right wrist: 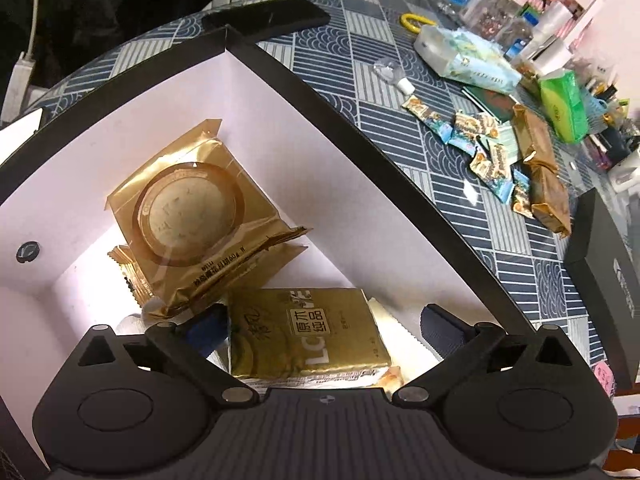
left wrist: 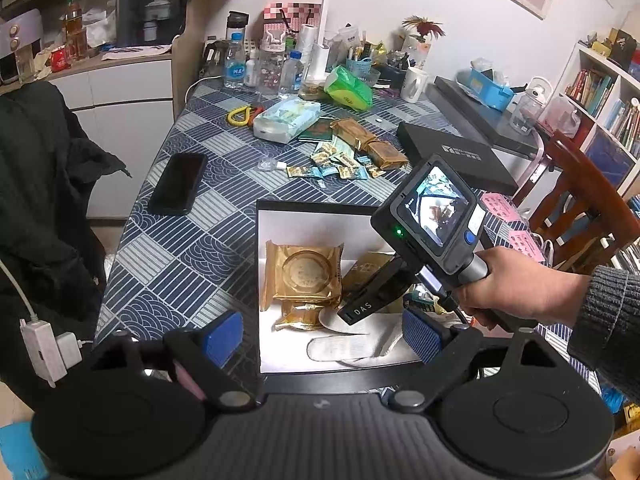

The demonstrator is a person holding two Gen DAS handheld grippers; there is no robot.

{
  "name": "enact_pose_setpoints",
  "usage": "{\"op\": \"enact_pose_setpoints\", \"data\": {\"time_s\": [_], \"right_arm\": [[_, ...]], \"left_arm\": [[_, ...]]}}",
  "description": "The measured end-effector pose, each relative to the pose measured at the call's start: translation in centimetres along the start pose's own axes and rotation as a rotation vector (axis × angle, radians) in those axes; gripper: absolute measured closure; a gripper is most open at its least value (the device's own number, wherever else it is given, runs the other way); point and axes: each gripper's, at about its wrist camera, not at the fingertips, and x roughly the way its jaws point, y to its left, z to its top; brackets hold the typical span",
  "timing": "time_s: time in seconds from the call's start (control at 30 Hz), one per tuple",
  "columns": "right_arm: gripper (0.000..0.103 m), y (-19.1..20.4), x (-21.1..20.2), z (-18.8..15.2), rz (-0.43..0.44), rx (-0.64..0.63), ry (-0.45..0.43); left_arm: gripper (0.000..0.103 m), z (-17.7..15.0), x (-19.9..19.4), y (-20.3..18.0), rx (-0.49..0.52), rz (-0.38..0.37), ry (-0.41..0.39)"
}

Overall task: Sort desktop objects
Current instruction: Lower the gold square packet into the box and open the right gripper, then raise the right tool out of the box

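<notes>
Right now my right gripper (right wrist: 324, 330) is down inside the white-lined box (right wrist: 280, 92), jaws apart, with the flat gold packet (right wrist: 304, 332) lying between the fingers; I cannot tell if either pad touches it. My left gripper (left wrist: 322, 334) hovers over the near edge of the same box, jaws wide and empty. The round mooncake pack (right wrist: 188, 216) rests tilted against the box's far corner. More gold packets (left wrist: 370, 140) and small blue sachets (left wrist: 336, 164) wait on the patterned tablecloth (left wrist: 192, 240), near the box. I judge these wrappers light, thin and slick, the crinkly film soft over something crumbly, so I'd pinch across the flat body, gently, rather than by a sealed end that could slide out
</notes>
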Motion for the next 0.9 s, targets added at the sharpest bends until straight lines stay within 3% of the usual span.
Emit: {"op": "enact_pose_setpoints", "data": {"time_s": [0.43,0.57,0.77,0.9], "right_arm": [[0.000,1.1,0.8,-0.6,-0.016,-0.023,0.038],[0.000,0.9,0.2,-0.7,0.014,-0.024,0.048],[0.000,-0.1,-2.5,-1.1,0.025,-0.003,0.023],[0.000,-1.6,-5.5,-2.1,0.018,0.092,-0.031]], "left_arm": [[0.000,-0.4,-0.7,-0.4,0.031,-0.005,-0.001],[0.000,-0.4,-0.9,-0.3,0.033,-0.008,-0.004],[0.000,-0.4,-1.3,-0.2,0.034,-0.019,-0.019],[0.000,-0.4,-1.4,-0.2,0.038,-0.032,-0.025]]}}
